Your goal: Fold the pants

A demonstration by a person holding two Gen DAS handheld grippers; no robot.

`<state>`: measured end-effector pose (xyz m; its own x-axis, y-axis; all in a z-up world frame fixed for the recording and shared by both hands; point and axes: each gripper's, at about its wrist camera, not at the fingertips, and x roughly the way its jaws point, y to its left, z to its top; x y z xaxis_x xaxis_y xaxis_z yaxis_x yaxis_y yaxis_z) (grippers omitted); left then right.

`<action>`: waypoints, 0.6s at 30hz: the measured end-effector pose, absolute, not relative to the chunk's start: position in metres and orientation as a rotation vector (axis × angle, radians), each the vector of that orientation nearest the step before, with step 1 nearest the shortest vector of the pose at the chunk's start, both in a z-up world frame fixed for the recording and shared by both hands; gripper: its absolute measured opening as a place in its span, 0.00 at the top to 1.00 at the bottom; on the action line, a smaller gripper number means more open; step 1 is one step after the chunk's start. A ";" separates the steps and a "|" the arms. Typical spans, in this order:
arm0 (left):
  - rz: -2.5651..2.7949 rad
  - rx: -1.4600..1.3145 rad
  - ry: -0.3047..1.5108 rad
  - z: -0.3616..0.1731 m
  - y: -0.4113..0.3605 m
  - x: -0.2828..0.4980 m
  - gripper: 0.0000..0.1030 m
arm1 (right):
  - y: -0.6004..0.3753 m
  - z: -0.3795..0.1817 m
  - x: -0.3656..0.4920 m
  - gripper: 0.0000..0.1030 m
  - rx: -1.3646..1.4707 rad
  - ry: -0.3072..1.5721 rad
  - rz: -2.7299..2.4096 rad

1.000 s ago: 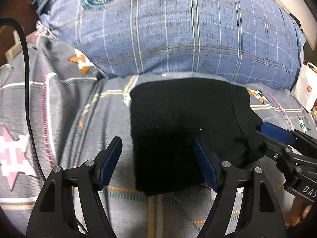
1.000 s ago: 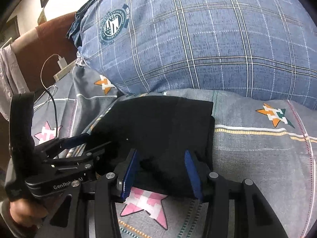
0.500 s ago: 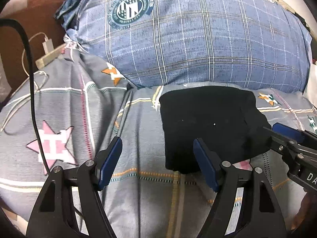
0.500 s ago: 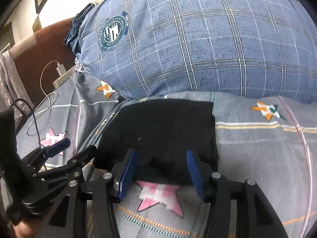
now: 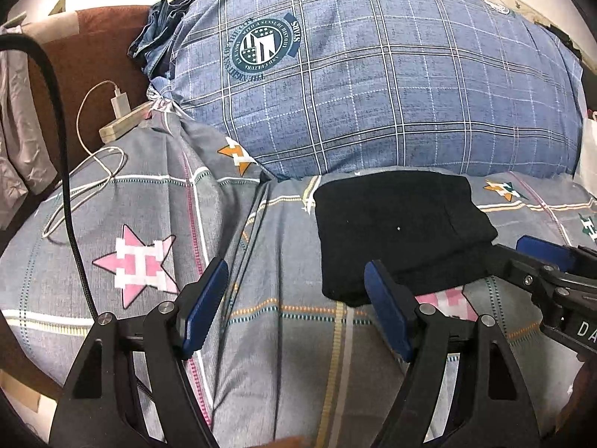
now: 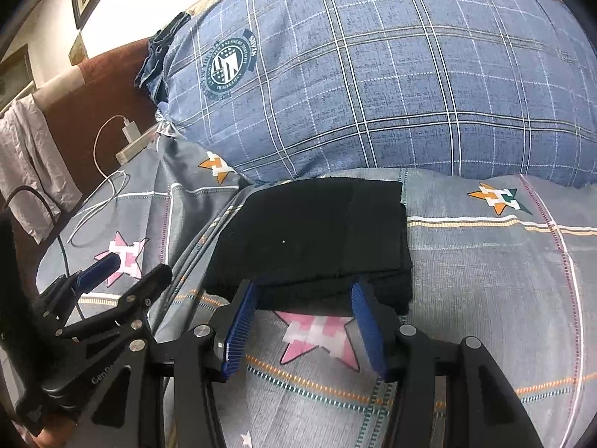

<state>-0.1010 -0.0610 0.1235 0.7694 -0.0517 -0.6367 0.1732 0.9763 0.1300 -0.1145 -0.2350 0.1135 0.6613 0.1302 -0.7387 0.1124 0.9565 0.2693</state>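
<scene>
The black pants (image 5: 399, 231) lie folded into a compact rectangle on the grey patterned bedsheet (image 5: 268, 336), just in front of the big blue plaid pillow. In the left wrist view my left gripper (image 5: 296, 283) hangs open above bare sheet, to the left of the pants and nearer than they are, with nothing between its blue pads. My right gripper (image 6: 304, 295) is open too, its tips just short of the near edge of the pants (image 6: 313, 235), and holds nothing. Each gripper shows in the other's view: the right one (image 5: 541, 261) at the right edge, the left one (image 6: 112, 272) at lower left.
A large blue plaid pillow (image 5: 373, 86) fills the back. A white charger and power strip (image 5: 119, 115) with a looped cable lie at the bed's left edge by a brown headboard (image 5: 93, 59). A black cable (image 5: 63, 171) hangs at left.
Both grippers have drawn back and up from the folded pants, which stay put. The left one has also shifted left, so its pads no longer straddle the cloth.
</scene>
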 end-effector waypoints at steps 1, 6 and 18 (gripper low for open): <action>-0.130 0.181 0.685 0.124 -0.061 -0.102 0.26 | -0.235 0.114 -0.115 0.50 0.302 0.850 0.013; -0.157 0.180 0.673 0.129 -0.062 -0.110 0.26 | -0.234 0.120 -0.121 0.50 0.291 0.839 0.008; -0.192 0.157 0.662 0.140 -0.066 -0.116 0.26 | -0.235 0.125 -0.131 0.47 0.281 0.821 -0.021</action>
